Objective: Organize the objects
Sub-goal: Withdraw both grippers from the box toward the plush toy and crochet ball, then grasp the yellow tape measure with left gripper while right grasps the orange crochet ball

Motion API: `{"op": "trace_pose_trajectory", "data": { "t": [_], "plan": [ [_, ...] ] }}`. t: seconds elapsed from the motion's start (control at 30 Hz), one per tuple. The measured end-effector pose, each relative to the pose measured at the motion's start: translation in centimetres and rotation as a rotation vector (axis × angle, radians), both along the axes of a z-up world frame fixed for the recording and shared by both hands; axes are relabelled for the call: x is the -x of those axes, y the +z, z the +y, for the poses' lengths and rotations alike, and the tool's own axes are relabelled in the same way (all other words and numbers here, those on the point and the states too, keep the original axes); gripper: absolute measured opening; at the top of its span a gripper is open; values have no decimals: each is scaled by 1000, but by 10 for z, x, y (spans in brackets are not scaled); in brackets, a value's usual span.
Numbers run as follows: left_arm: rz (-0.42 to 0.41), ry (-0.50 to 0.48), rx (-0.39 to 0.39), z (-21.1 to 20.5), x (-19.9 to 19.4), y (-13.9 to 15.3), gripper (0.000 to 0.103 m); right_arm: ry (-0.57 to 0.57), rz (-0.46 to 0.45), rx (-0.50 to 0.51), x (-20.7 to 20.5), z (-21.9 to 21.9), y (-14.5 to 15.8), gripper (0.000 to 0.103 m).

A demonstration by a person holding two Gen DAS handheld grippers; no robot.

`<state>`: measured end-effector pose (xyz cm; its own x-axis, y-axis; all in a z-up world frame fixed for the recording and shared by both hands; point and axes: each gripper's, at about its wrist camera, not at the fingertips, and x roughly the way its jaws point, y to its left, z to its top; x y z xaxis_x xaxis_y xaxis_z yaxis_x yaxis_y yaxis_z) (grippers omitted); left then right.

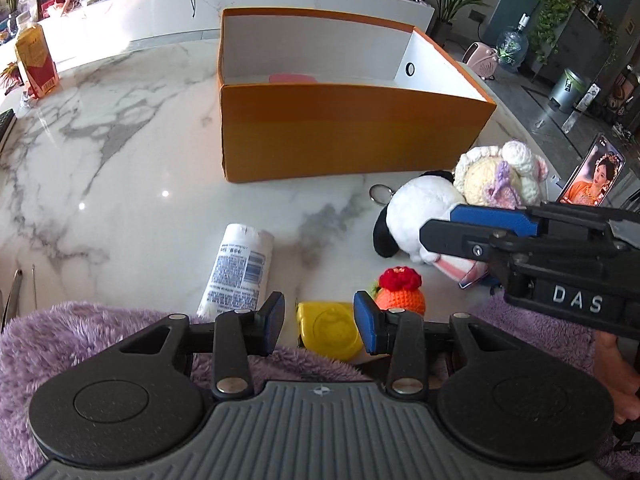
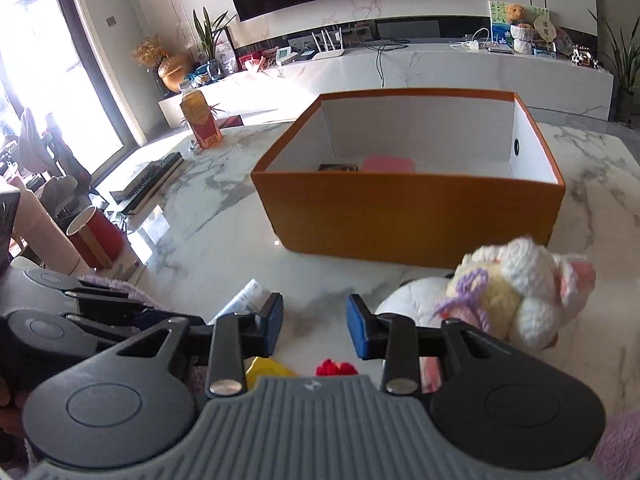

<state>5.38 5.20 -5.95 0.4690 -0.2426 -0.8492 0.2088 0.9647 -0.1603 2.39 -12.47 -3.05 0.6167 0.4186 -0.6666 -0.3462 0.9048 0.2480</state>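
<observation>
An orange box (image 1: 352, 132) with white inner walls stands open on the marble table (image 1: 120, 152); a pink item (image 2: 388, 164) and a dark one lie inside. In front of it lie a white tube (image 1: 240, 272), a yellow round case (image 1: 330, 330), a crocheted orange with a red flower (image 1: 402, 290), a panda plush (image 1: 412, 216) and a crocheted sheep (image 1: 500, 178). My left gripper (image 1: 320, 322) hovers open over the yellow case, its pads clear of it. My right gripper (image 2: 314, 326) is open and empty; in the left wrist view the right gripper (image 1: 438, 224) reaches over the panda.
A juice bottle (image 1: 34, 60) stands at the table's far left. A phone (image 1: 596, 176) is propped up at the right edge. Something pink (image 1: 460, 270) lies under the right gripper. Purple fuzzy sleeves (image 1: 80, 332) fill the near edge. A red cup (image 2: 96, 236) sits off the table, left.
</observation>
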Motion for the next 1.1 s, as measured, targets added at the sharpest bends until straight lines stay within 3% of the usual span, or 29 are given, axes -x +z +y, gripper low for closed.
{"op": "trace_pose_trajectory", "data": {
  "t": [0.1,0.27,0.53,0.9,1.1],
  "plan": [
    [-30,-6,-45,1,10,-3,45,8,2,51,18,4,-14,39],
    [-39,-40,-36,-2,21,-10,45,17,-13,98,34,7,-36,39],
    [-59,-44,-9,-6,25,-17,52,-2,8,76,30,6,-57,40],
    [-49,-106,-71,-20,23,-24,59,-8,28,58,21,6,-73,38],
    [-3,-106,-82,-29,12,-33,65,-43,31,46,20,0,-74,38]
  ]
}}
